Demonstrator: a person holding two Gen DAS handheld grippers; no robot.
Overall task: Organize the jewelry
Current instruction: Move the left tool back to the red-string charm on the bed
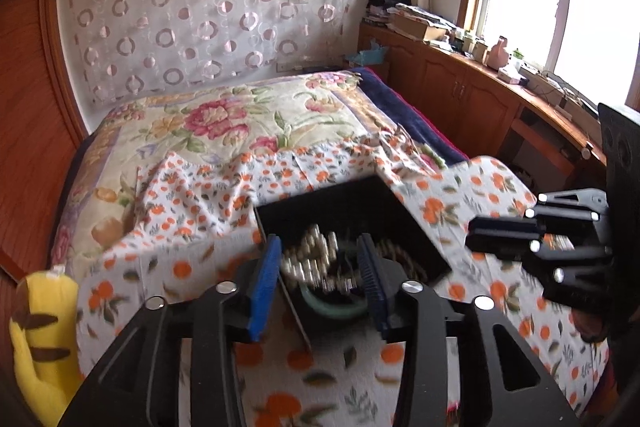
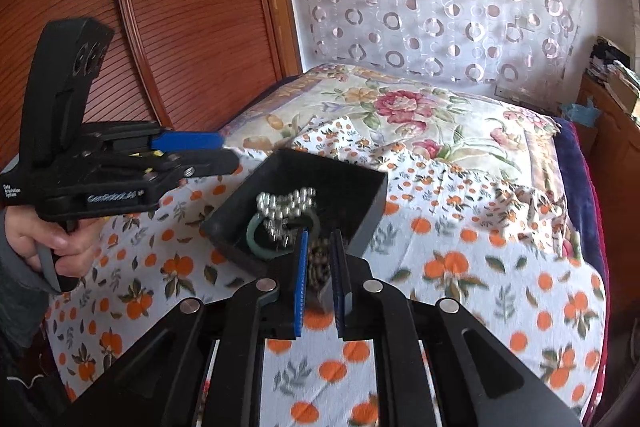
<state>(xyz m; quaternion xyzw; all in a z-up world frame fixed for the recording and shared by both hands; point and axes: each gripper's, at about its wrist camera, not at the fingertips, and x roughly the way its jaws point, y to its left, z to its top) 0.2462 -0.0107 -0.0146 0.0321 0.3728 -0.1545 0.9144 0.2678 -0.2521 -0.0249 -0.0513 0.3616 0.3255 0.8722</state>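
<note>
Spread over the bed, an orange-print cloth point(image 2: 460, 267) carries the black tray point(image 2: 372, 195) pooling silver beads point(image 2: 286, 205) and a jade bangle point(image 2: 253, 241), so left gripper point(image 1: 320, 277) hovers parted above, right gripper point(image 2: 320, 267) nearly closed, seemingly empty.

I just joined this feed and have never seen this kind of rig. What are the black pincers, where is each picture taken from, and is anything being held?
There is no robot here: a person holds two black hand-held grippers with blue finger pads, each carrying a fisheye camera.

The left wrist view looks along the left gripper; its jaws stand apart, holding nothing, right over the box. The right wrist view looks along the right gripper; its jaws show only a narrow gap, and nothing is clearly clamped. The person's left hand shows there too.

On the bed's white orange-print cloth sits an open black square box holding a silver bead strand, a pale green bangle and a darker bead chain.
</note>
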